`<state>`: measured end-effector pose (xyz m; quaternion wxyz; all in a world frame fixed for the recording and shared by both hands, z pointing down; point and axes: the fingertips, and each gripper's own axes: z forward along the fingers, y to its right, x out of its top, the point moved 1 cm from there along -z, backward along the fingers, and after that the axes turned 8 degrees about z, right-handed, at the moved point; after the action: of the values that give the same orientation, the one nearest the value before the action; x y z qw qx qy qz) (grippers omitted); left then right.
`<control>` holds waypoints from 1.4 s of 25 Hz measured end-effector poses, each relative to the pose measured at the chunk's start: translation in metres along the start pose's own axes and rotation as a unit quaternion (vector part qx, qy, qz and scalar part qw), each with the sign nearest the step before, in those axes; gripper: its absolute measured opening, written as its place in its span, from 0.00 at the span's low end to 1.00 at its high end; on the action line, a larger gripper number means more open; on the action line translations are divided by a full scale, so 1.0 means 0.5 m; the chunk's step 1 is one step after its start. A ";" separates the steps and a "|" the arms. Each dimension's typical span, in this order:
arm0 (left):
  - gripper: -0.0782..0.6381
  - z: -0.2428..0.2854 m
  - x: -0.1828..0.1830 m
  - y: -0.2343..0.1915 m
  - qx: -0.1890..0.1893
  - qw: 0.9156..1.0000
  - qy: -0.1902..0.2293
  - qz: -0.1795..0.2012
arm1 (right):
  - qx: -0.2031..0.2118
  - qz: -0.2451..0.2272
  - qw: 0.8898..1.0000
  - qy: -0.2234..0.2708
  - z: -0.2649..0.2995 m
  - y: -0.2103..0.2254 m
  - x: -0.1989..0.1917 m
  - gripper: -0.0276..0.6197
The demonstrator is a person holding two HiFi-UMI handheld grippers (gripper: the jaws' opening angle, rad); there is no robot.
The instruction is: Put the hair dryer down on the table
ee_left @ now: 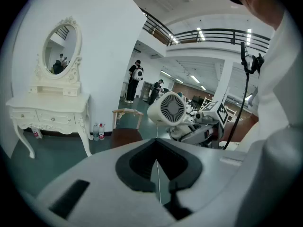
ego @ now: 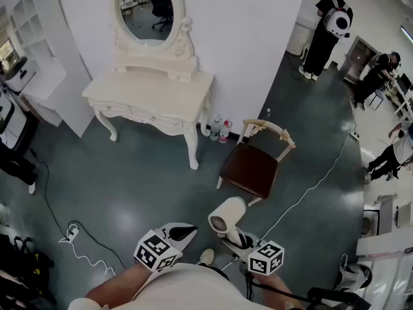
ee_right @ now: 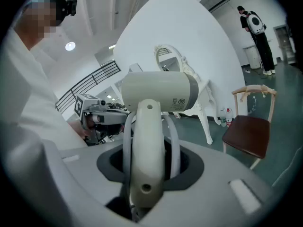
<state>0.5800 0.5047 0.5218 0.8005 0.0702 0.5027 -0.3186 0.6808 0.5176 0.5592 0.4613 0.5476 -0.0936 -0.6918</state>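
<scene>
A cream hair dryer (ego: 227, 217) is held up over the floor, with my right gripper (ego: 239, 239) shut on its handle. In the right gripper view the handle (ee_right: 146, 145) stands upright between the jaws, and the barrel (ee_right: 161, 91) lies crosswise above them. My left gripper (ego: 184, 230) is shut and empty, level with the dryer on its left. From the left gripper (ee_left: 157, 162) view the dryer's rear grille (ee_left: 171, 109) faces the camera. The white dressing table (ego: 155, 89) with an oval mirror (ego: 145, 8) stands well ahead against the wall.
A wooden chair with a dark seat (ego: 250, 168) stands between me and the table's right side. Bottles (ego: 220, 130) sit on the floor by the table leg. A white cable (ego: 316, 183) and a power strip (ego: 71, 232) lie on the floor. People (ego: 326, 34) stand at the far right.
</scene>
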 end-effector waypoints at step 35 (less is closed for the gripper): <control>0.11 -0.504 -0.135 -0.567 0.135 0.980 0.103 -0.100 | 0.030 -0.085 0.992 -0.091 0.666 -0.240 0.226 0.28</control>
<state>0.2041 0.4206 0.5160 0.6918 0.1595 0.5394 -0.4529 0.3383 0.3755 0.5348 0.3740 0.5016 -0.1092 -0.7724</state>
